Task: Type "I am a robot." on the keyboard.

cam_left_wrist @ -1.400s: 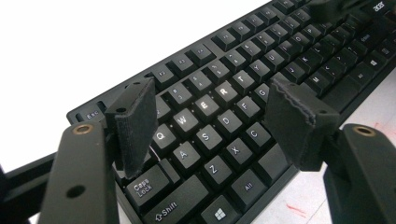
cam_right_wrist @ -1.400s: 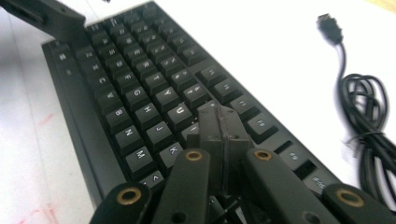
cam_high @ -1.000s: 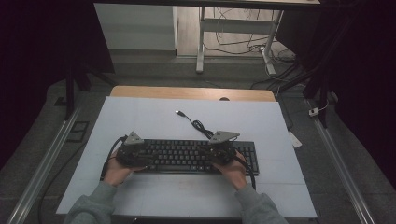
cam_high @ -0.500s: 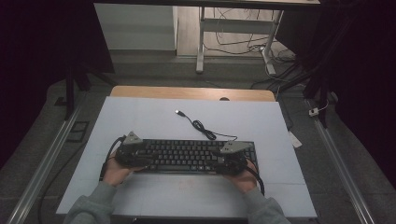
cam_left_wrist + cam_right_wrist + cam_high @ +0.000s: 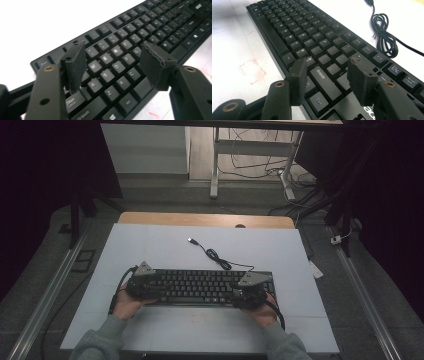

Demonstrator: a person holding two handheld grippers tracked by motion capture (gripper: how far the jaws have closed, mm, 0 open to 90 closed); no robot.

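Keyboard [image 5: 200, 286] unmoved; right hand-held gripper [image 5: 246, 295] has slid rightward, jaws opening.

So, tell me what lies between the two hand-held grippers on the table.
In the high view, the black keyboard spans the stretch between the left hand-held gripper and the right hand-held gripper; each hovers over one end.

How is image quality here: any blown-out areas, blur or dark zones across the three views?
High view: dim, surroundings nearly black, only the white table is lit. Left gripper view: the table blows out to pure white, far keys of the keyboard soften. Right gripper view: keys sharp, cable clear, near jaws slightly soft.
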